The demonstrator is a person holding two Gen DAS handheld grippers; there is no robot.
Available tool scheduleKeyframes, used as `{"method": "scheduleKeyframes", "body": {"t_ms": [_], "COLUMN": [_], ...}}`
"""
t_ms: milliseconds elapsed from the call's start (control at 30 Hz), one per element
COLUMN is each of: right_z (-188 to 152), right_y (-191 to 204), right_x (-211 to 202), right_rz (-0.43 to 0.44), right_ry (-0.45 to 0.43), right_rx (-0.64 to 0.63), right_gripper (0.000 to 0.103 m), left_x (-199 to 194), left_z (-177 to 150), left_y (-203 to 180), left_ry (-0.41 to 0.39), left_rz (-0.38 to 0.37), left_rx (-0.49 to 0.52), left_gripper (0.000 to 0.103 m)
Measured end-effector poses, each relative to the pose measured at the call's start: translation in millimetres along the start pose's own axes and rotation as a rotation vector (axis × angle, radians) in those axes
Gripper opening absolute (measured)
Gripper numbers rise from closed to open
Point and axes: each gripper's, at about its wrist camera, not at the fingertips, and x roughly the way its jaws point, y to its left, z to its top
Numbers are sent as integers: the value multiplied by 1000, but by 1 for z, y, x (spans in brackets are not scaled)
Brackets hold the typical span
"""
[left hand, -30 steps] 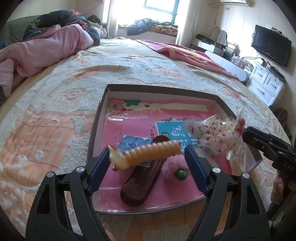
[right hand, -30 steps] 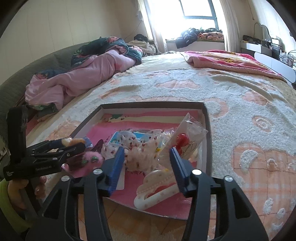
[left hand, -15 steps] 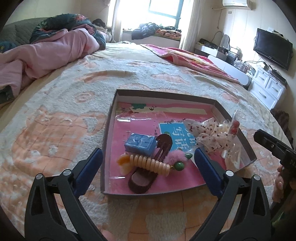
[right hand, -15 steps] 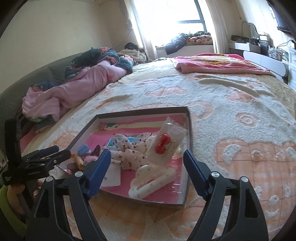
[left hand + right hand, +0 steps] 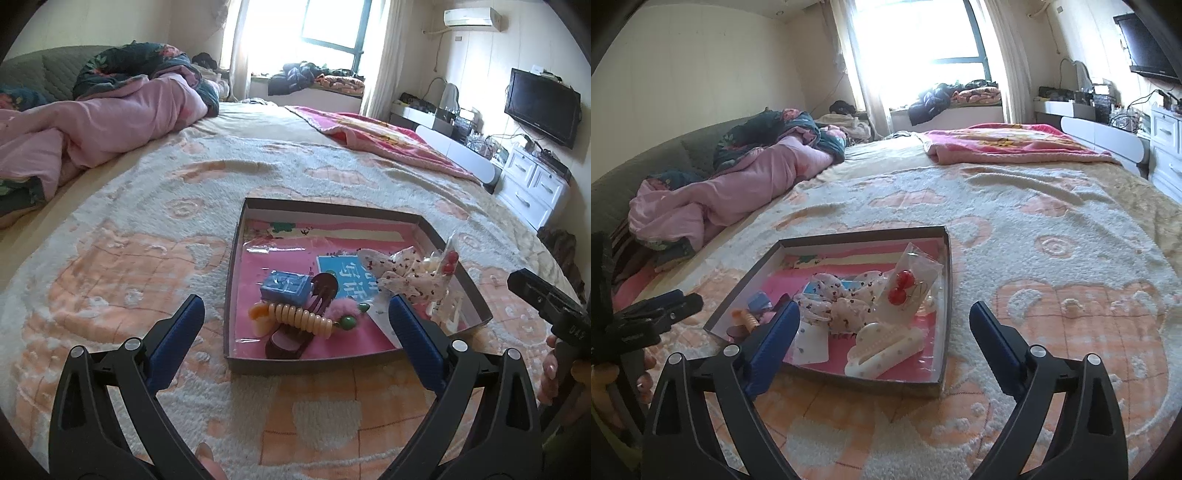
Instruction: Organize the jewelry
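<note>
A shallow dark-rimmed tray [image 5: 231, 295] with a pink lining lies on the fluffy bedspread. In it are a beige coil hair tie [image 5: 301, 317], a blue box [image 5: 284, 286], a dark brown clip [image 5: 291, 339], a pink pompom [image 5: 340, 308], a floral bow in a bag [image 5: 842, 306], bagged red cherry earrings [image 5: 905, 286] and a white hair claw [image 5: 882, 350]. My left gripper [image 5: 294, 306] hangs open above the tray's near edge, holding nothing. My right gripper [image 5: 884, 314] hovers by the tray's near right corner, its jaws still opening and empty.
A rumpled pink quilt [image 5: 110, 118] lies at the left of the bed and a pink blanket [image 5: 1008, 146] at the far right. A TV [image 5: 541, 105] and white drawers [image 5: 532, 188] stand past the bed's right edge. A hand [image 5: 550, 373] holds the right gripper.
The left gripper opened, left the coil hair tie in the tray, and drew back and up. The right gripper opened and backed away from the floral bow bag.
</note>
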Motion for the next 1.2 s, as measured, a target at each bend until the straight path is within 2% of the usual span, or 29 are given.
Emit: {"method": "scheduleKeyframes", "body": {"t_ms": [567,767,1200], "right_z": [-19,-29,-63], "right_y": [16,20,43], "right_x": [-41,-48,-66], "right_rz": [-110,-125,-187], "right_ry": [-89,-86,-124], "right_rx": [-41,-32,-79], "right_gripper": [96,96,96], "left_x": [-39,-49,-64], "left_z": [-14,-23,-54], "left_y": [14,25,15], "left_ry": [-56,-71,-120], "left_rz": [18,23,57], "left_rx": [-30,-68,-24], "left_gripper": [92,92,92]}}
